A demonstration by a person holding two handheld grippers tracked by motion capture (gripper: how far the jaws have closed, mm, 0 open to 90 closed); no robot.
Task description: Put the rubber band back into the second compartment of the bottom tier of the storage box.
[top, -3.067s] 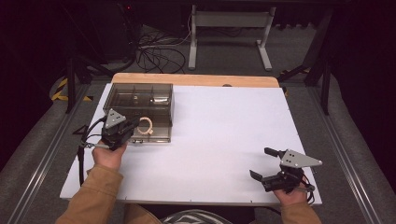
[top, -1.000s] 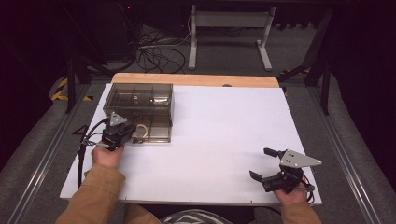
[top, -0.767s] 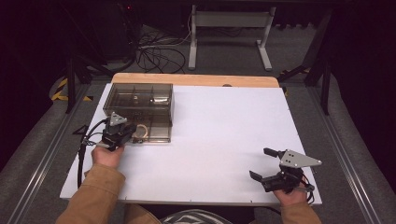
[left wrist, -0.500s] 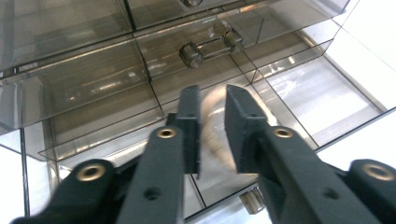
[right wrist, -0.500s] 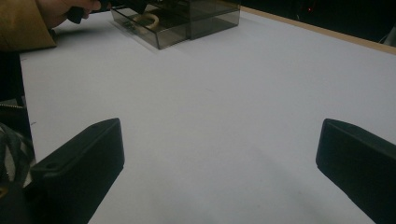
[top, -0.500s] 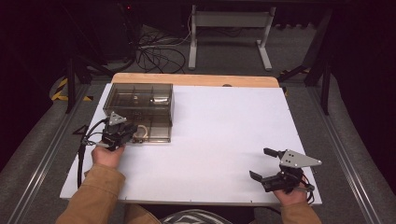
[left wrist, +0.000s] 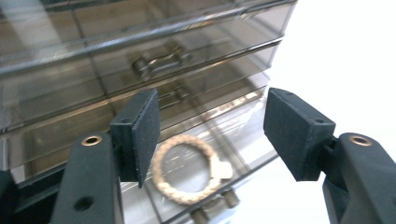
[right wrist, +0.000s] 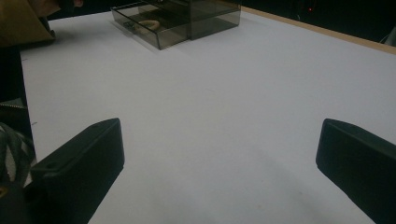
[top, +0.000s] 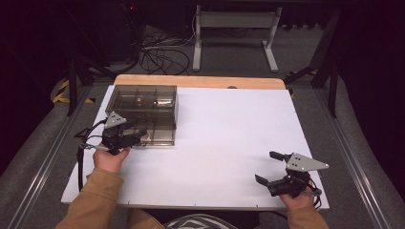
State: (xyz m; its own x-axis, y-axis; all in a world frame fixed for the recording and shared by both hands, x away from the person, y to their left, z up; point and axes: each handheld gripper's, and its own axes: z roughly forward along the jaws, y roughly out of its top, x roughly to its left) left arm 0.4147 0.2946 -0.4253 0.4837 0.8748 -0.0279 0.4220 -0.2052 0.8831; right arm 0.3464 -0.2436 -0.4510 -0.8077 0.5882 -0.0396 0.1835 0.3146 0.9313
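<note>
A dark room with cables on the floor surrounds the one white table [top: 219, 143] I am working at. Near its far left corner stands a single smoked clear drawer box [top: 143, 102], its lowest drawer [left wrist: 219, 140] pulled out toward the left edge. In that drawer lies one braided ring-shaped bracelet [left wrist: 184, 170], pale, flat on the drawer floor. My left gripper [top: 136, 138] hangs just at the drawer's front, jaws spread wide and empty, the bracelet showing between them. My right gripper [top: 267, 167] rests near the near right corner, well apart, jaws wide as well, holding nothing. I judge the bracelet is stowed, and that closing the drawer comes next: I need to set a jaw against the drawer's front and push straight in.
</note>
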